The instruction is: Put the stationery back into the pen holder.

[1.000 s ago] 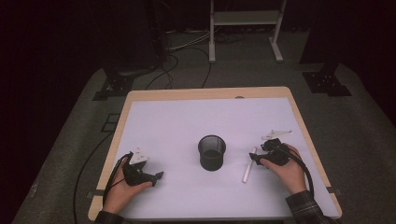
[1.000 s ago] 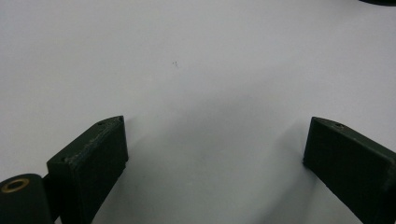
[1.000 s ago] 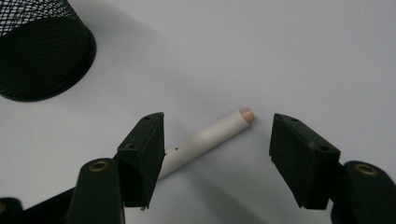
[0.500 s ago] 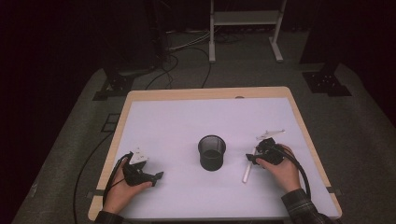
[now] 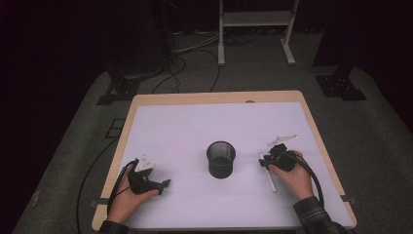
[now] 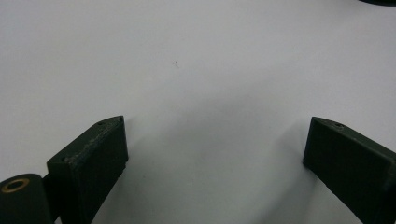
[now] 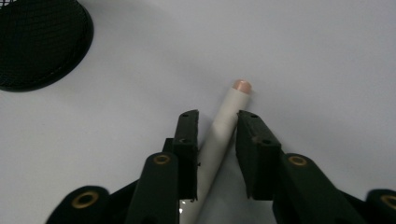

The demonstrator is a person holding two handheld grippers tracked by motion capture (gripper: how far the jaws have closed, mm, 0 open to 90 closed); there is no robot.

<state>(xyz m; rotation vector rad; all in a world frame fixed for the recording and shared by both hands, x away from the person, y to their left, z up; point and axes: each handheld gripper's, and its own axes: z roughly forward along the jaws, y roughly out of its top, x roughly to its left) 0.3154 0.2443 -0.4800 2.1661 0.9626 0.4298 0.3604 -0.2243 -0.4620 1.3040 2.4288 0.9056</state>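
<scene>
White marker (image 7: 223, 135) (pale tip, lying flat on the counter (image 5: 195, 126)) sits right of the black mesh cup (image 5: 221, 159); my right tongs (image 7: 215, 122) straddle its barrel, jaws close alongside, contact unclear. Left tongs (image 6: 215, 140) rest released, spread wide over bare counter.

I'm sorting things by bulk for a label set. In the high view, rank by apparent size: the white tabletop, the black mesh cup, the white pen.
1. White tabletop, by far the largest.
2. Black mesh cup.
3. White pen: about as long as the cup is tall, but far thinner.
</scene>
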